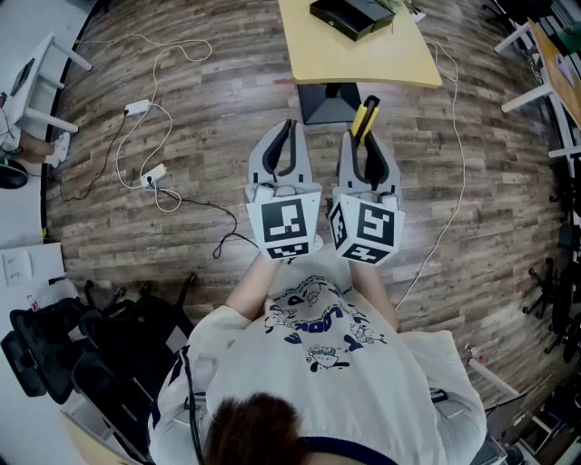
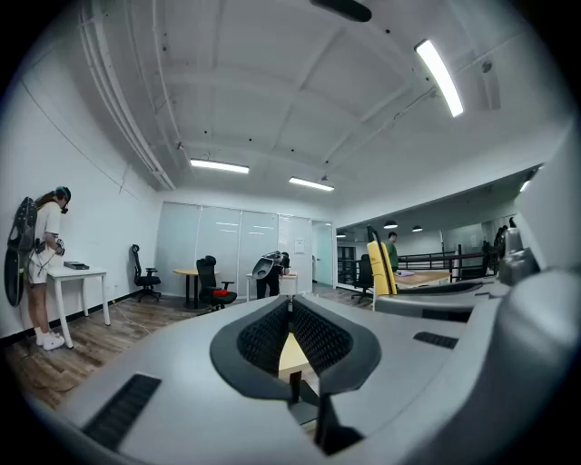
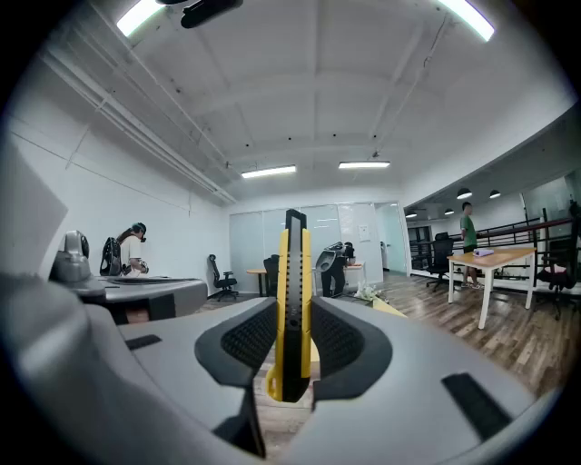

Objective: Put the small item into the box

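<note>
Wood-plank flooring fills the frame below us. Near its centre we hold both grippers level, side by side. The left gripper point(image 1: 289, 136) point(image 2: 290, 304) has its fingers pressed together, empty. The right gripper point(image 1: 368, 138) point(image 3: 292, 320) has its fingers clamped on a yellow-and-black utility knife point(image 1: 365, 116) point(image 3: 292, 272), held on edge with its tip jutting forward. Beyond, at top centre, a yellow desk point(image 1: 363, 59) carries the black box point(image 1: 349, 16), well apart from the knife.

Head view steeply downward; both gripper views level, toward the shared table point(image 1: 363, 59)
</note>
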